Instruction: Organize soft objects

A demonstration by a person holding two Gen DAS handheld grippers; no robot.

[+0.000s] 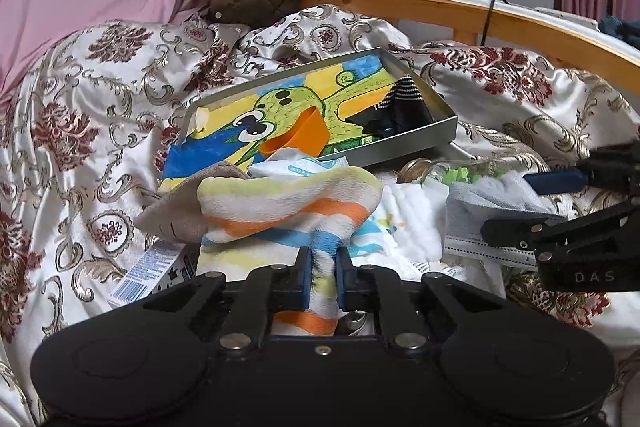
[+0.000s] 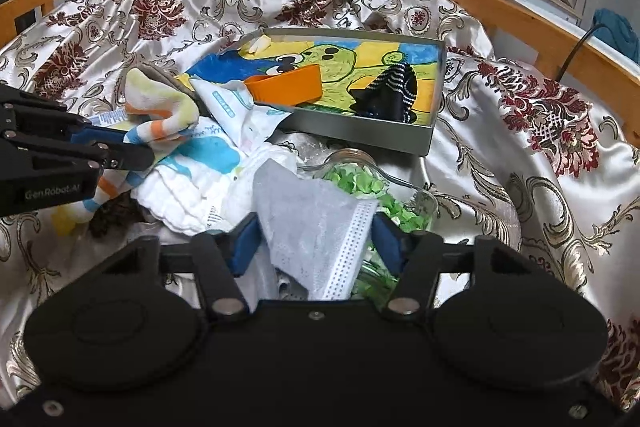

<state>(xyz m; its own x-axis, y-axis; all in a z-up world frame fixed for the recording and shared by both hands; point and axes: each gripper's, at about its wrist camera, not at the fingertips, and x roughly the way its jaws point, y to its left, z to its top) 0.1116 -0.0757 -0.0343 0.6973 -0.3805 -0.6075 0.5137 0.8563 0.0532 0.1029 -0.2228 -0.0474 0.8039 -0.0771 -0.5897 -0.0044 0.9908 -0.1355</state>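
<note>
On the satin-covered bed, left hand-held gripper (image 1: 322,263) pinches shut a fuzzy orange-, blue- and yellow-striped sock (image 1: 288,203) near the grey metal tray (image 1: 400,143), right hand-held gripper (image 2: 316,239) gaping around a grey pleated face mask (image 2: 316,223); lift clear before carrying.

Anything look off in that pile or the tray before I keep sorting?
Yes. The tray sits tilted on the rumpled bedspread, with an orange cup lying on its side at the tray's edge. A glass jar of green bits lies tipped under the mask, a hard item among the soft ones.
</note>
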